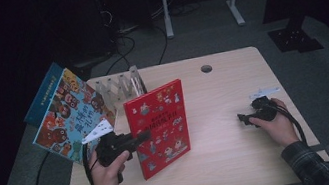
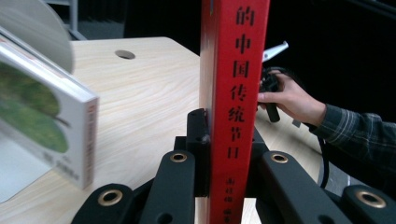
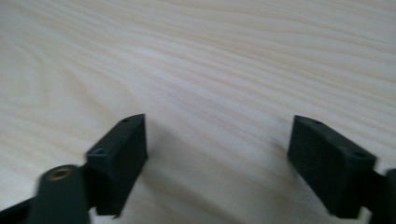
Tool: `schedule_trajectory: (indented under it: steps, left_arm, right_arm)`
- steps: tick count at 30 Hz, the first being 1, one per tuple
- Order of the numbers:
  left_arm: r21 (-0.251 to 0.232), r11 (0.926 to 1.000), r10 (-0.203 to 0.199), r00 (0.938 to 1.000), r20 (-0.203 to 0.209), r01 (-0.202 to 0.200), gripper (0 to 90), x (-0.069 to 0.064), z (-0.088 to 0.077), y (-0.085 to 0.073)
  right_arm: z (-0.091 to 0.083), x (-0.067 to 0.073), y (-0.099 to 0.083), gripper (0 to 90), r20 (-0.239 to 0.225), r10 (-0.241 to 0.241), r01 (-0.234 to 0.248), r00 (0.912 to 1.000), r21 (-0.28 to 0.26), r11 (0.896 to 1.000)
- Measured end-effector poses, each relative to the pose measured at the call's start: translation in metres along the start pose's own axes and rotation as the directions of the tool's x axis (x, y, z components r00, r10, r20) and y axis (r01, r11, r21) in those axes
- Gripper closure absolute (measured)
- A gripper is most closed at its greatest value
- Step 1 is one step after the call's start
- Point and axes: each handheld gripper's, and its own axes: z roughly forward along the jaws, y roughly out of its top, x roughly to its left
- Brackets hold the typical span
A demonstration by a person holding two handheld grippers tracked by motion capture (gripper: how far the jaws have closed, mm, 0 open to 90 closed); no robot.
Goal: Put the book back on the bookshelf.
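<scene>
Dim room, wooden desk (image 1: 217, 114). Left tool (image 1: 142, 137) pinches the red book (image 1: 159, 126) upright near the left; right tool (image 1: 244, 118) gapes empty. Thin grip, so it could easily tip over.

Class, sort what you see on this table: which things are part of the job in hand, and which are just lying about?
In the job:
- red book, upright
- left gripper, shut on its spine
- white folding rack

Lying about:
- blue picture book, leaning by the rack
- right gripper, open over bare table
</scene>
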Motion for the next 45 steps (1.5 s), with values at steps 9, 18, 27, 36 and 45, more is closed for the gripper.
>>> schedule_trajectory:
  steps: [9,18,27,36,45]
  left_arm:
    - [-0.064,0.9975,-0.034,0.9966,-0.075,0.029,79.2,0.006,-0.042,-0.004]
    - [-0.114,0.9926,-0.061,0.9851,-0.161,0.043,79.2,0.016,-0.081,-0.008]
    - [-0.165,0.9861,-0.076,0.9445,-0.32,0.023,79.2,0.025,-0.101,-0.004]
    - [-0.189,0.982,-0.078,0.8898,-0.45,-0.009,79.2,0.035,-0.092,0.007]
    - [-0.211,0.9773,-0.096,0.8537,-0.512,-0.016,79.2,0.049,-0.071,0.021]
  right_arm:
    - [0.002,0.0,-0.005,12.5,0.017,0.021,-0.02,0.9996,-0.043,0.999]
    - [0.002,0.0,-0.005,12.5,0.017,0.021,-0.021,0.9996,-0.043,0.999]
    - [0.002,0.0,-0.005,12.5,0.017,0.023,-0.023,0.9996,-0.043,0.999]
    - [0.002,0.0,-0.005,12.5,0.017,0.022,-0.021,0.9996,-0.043,0.999]
    - [0.002,0.0,-0.005,12.5,0.017,0.023,-0.023,0.9996,-0.043,0.999]
